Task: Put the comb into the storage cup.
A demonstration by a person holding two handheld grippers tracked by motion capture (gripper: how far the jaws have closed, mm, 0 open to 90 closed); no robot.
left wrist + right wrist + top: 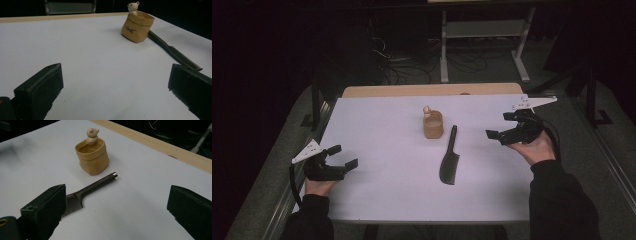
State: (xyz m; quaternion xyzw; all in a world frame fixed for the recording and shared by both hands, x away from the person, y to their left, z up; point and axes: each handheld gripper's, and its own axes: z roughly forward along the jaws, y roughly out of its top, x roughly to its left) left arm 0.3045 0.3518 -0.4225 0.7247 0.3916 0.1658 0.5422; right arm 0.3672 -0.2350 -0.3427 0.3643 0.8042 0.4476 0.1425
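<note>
Black comb (449,161) flat on desk (382,200), just right of tan bear pouch (433,125). Left gripper (343,156) and right gripper (501,126) well apart from pouch, jaws wide, empty.

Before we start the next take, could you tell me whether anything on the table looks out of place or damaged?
Nothing stands out. The tan pouch-shaped holder stands upright, the dark comb lies flat beside it, and the left gripper and right gripper are open, apart from both.
</note>
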